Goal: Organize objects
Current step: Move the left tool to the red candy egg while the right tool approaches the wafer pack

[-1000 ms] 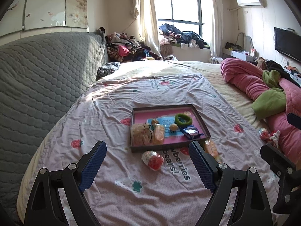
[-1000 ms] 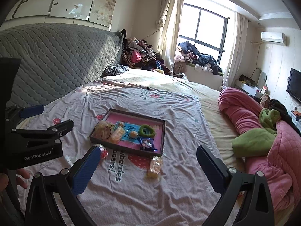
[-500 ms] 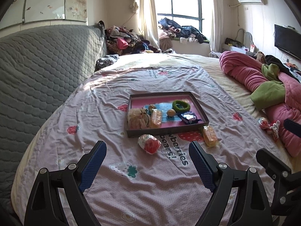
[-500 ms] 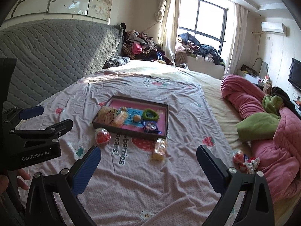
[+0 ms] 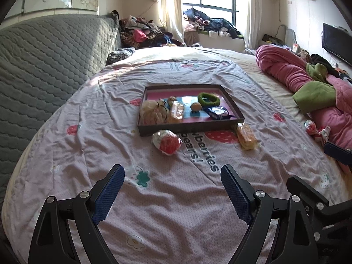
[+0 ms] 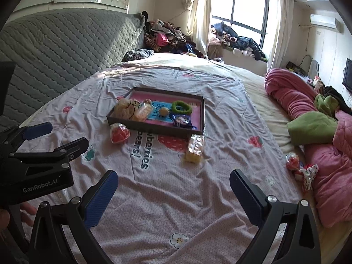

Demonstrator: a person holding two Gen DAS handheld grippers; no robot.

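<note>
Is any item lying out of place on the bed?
Yes. Three snacks lie outside the tray: a red packet at its front, a yellow packet beside its corner, and a candy near the pink quilt.

The left gripper (image 5: 172, 177) hangs above the bedspread (image 5: 176, 209), jaws spread wide with nothing between them. Ahead, a dark tray (image 5: 191, 127) holds snacks and a green ring (image 5: 208, 99). A red-and-white packet (image 5: 167, 142) and a yellow packet (image 5: 246, 136) lie just beside the tray's near edge.
</note>
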